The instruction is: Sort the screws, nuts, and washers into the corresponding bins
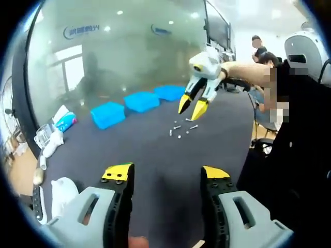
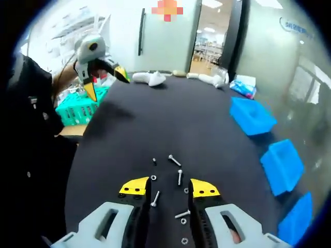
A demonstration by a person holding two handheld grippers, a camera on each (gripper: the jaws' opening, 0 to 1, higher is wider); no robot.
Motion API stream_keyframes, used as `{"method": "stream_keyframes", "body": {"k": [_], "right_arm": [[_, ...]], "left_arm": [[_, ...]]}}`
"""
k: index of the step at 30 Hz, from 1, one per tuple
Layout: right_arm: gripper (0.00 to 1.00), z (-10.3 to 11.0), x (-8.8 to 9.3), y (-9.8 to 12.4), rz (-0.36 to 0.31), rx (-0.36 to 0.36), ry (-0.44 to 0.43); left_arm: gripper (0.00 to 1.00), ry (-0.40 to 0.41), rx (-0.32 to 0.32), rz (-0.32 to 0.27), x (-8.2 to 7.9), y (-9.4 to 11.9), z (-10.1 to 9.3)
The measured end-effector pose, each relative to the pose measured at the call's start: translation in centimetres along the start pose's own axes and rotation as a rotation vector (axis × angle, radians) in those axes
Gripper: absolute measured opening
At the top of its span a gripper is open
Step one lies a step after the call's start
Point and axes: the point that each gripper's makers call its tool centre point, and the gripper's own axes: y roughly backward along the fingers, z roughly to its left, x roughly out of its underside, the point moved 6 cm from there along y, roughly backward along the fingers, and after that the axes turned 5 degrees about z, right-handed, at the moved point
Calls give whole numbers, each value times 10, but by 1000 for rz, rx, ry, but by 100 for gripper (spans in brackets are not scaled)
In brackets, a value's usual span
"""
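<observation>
Roughly nine small metal bits lie loose on the dark table top (image 2: 170,129), between and just ahead of the right gripper's (image 2: 170,190) yellow tips. By my count in the right gripper view: about five screws (image 2: 174,160), slim w/ heads, and about four small ring-shaped pieces (image 2: 153,177), nuts or washers, too small to tell which. Count is approx; some sit partly behind the jaws.

Handling, as a guess: all light, hard, smooth steel, so they'll skid or roll on the mat if nudged. Not fragile. Screws are best pinched across the shank near the middle, jaws square to it. Flat rings lie low and will be hard to get under; pinch across the outer edge, tips pressed to the mat.

Right gripper: jaws apart, nothing held, hovering low over the pile.

Left gripper (image 1: 163,175): jaws wide apart, empty, well back from the parts, which show as a far scatter in the left gripper view.

Three blue bins (image 1: 108,114) in a row along the far table edge, well apart from the pile. Beyond: white items at the table end, a teal basket (image 2: 77,111), glass wall.
</observation>
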Motion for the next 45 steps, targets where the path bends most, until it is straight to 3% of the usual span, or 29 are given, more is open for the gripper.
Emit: {"method": "stream_keyframes", "body": {"k": [7,15,28,38,45], "right_arm": [[20,-3,-1,-20,41,-6,31],[17,-9,-1,-32,63,-27,7],[2,-11,3,-35,73,-50,-58],[1,-12,4,-35,71,-42,-70],[1,-9,4,-27,28,-27,-84]], "left_arm": [[50,0,-5,-9,1,3,-1],[50,12,-8,-9,6,5,-1],[50,14,-9,-8,9,6,-3],[50,13,-7,-14,8,7,-4],[49,18,-12,-25,7,7,-3]]}}
